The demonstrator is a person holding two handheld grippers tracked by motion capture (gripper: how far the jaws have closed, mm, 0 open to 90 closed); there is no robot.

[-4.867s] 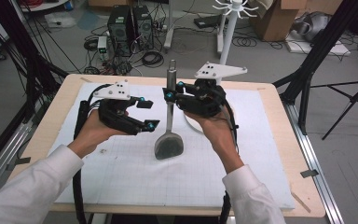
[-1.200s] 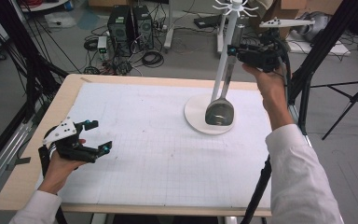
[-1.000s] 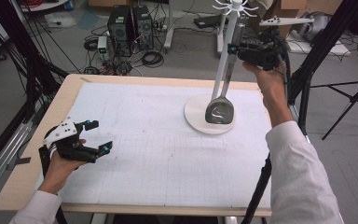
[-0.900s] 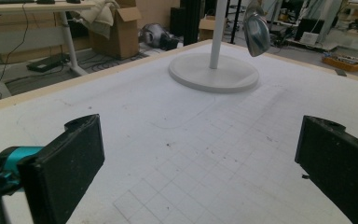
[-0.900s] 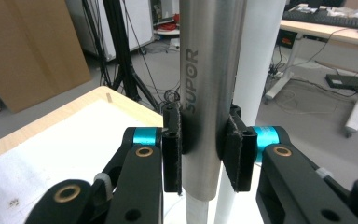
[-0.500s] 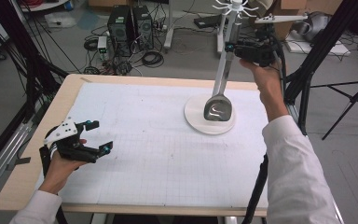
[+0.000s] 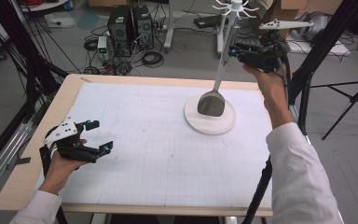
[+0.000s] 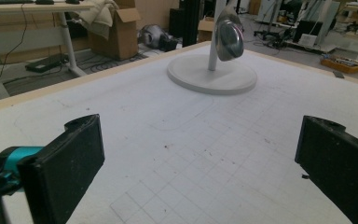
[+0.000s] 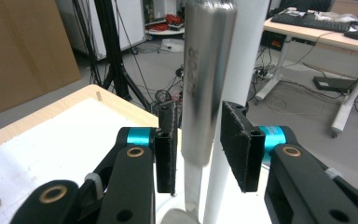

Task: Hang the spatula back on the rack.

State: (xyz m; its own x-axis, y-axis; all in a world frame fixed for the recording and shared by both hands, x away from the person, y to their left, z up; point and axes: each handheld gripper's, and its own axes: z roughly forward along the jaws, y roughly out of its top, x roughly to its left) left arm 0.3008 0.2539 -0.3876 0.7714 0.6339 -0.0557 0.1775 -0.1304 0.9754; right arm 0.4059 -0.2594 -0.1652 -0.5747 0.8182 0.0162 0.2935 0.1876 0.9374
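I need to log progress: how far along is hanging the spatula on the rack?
Done: the spatula stands upright along the rack pole, its head above the round base. In hand: the right tongs have just been opening, with the handle between the pads and gaps showing. Left: draw them clear; whether a hook holds it, I cannot tell.

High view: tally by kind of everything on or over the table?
Grey metal spatula: 1
White round-based hanging stand: 1
White gridded table mat: 1
Black two-jaw grippers: 2 (left gripper open; right gripper jaws just been opening, spatula handle between them)
Total: 5
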